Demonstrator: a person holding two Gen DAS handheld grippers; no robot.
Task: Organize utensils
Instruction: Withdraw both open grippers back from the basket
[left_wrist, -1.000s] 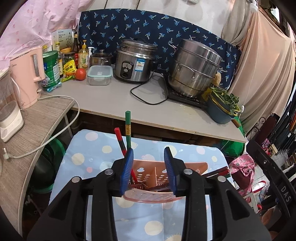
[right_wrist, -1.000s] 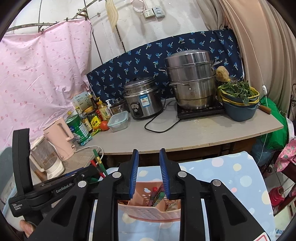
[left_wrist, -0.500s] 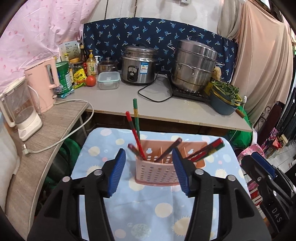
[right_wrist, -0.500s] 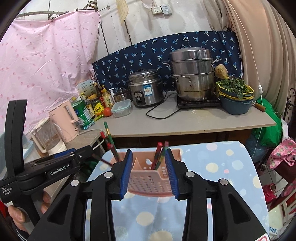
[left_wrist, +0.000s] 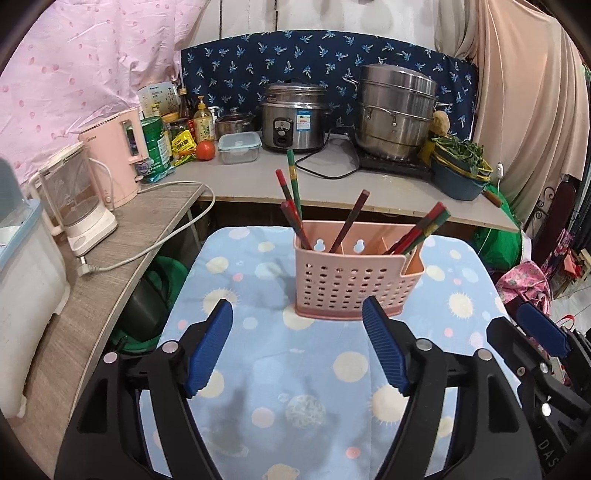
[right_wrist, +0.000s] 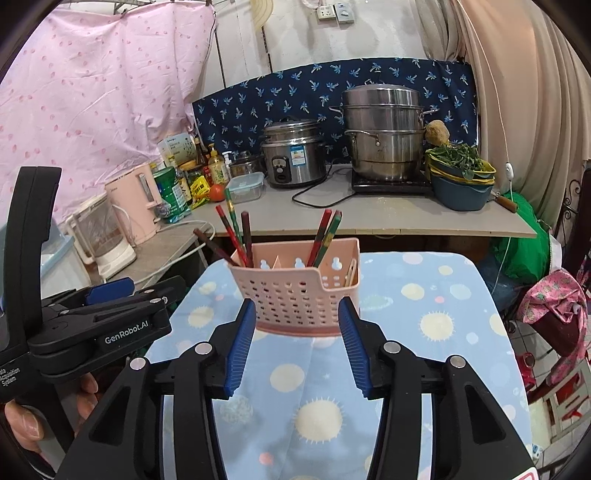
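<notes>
A pink perforated utensil basket (left_wrist: 351, 280) stands upright on the blue spotted cloth (left_wrist: 303, 369). Several red, green and dark chopsticks (left_wrist: 291, 199) stick out of its left and right compartments. My left gripper (left_wrist: 297, 345) is open and empty, just in front of the basket and apart from it. In the right wrist view the basket (right_wrist: 299, 295) sits just beyond my right gripper (right_wrist: 297, 341), which is open and empty. The chopsticks (right_wrist: 236, 236) show there too. The left gripper's body (right_wrist: 99, 325) shows at the left of that view.
A grey counter (left_wrist: 369, 184) behind holds a rice cooker (left_wrist: 291, 118), a steel steamer pot (left_wrist: 395, 110), bowls of greens (left_wrist: 458, 166), a clear box (left_wrist: 238, 147) and bottles. A side shelf at the left holds a pink kettle (left_wrist: 114, 155) and a blender (left_wrist: 77, 199).
Both grippers have drawn back from the basket and opened wider. The basket now stands free on the cloth, fully in view.
</notes>
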